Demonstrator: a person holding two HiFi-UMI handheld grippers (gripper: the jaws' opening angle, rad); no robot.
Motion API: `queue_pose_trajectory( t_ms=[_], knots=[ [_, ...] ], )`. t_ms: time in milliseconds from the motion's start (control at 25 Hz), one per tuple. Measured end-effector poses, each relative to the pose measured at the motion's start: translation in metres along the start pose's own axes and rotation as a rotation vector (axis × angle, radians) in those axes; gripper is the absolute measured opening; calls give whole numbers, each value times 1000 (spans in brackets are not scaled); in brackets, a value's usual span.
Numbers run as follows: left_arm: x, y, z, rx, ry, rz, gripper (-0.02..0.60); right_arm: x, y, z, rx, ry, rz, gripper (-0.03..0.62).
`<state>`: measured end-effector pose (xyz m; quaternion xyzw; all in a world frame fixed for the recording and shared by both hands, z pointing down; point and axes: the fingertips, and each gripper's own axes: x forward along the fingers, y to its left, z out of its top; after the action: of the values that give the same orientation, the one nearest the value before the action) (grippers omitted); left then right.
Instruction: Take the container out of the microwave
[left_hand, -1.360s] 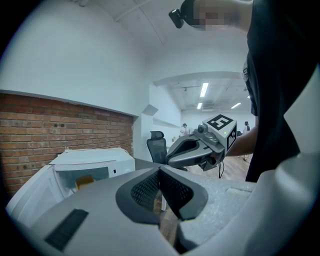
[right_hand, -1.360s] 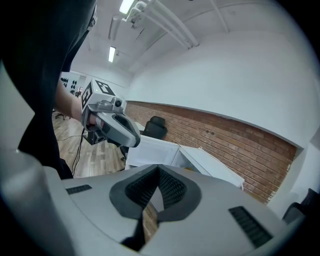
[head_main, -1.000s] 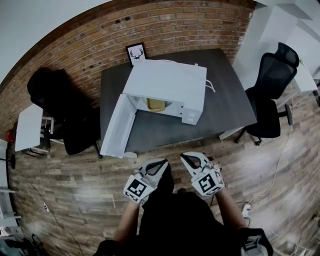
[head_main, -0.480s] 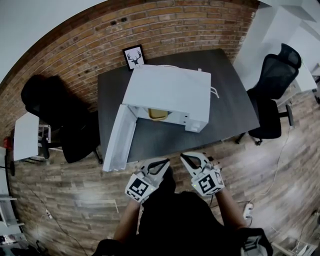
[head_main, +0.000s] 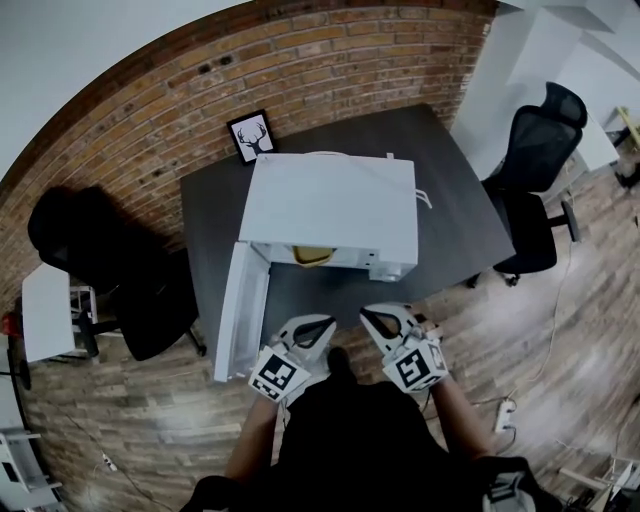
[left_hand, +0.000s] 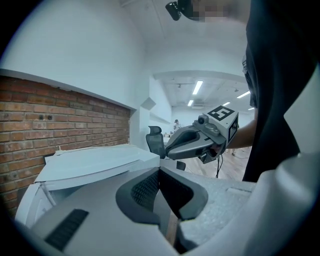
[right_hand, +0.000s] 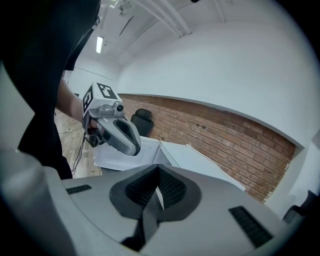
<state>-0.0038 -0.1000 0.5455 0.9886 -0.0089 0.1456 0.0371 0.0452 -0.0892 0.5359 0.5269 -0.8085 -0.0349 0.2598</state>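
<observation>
A white microwave (head_main: 330, 205) stands on a dark table (head_main: 470, 220), its door (head_main: 243, 310) swung open toward the front left. Inside the cavity a yellow container (head_main: 312, 256) shows only partly, under the microwave's top edge. My left gripper (head_main: 316, 324) and right gripper (head_main: 370, 316) hang side by side close to my body, just in front of the table and short of the microwave. Both are shut with nothing between their jaws. The left gripper view shows its own shut jaws and the right gripper (left_hand: 200, 137); the right gripper view shows the left gripper (right_hand: 115, 132).
A framed deer picture (head_main: 252, 136) leans on the brick wall behind the microwave. A black office chair (head_main: 540, 140) stands to the table's right, another dark chair (head_main: 100, 250) to its left beside a small white table (head_main: 45, 310). The floor is wood planks.
The microwave and table have drawn nearer and turned squarer to me as I stepped closer. Both grippers stay shut and in the same place before my body.
</observation>
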Motion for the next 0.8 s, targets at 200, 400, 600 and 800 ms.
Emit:
queue_pose_trajectory(
  t_ms=[200,400,600,800],
  knots=[
    [15,18,-6,47,1,-46,2,9,-10,-2,6,15,-29,-2],
    [20,21,-12,54,6,-64,2,10,-11,-5,11,28,-41,-2],
    [15,24,-27,2,44,-63,2,10,-11,-4,23,28,-53,-2],
    [16,36,-29,16,47,-28,2,10,-20,-13,75,19,-56,-2]
  ],
)
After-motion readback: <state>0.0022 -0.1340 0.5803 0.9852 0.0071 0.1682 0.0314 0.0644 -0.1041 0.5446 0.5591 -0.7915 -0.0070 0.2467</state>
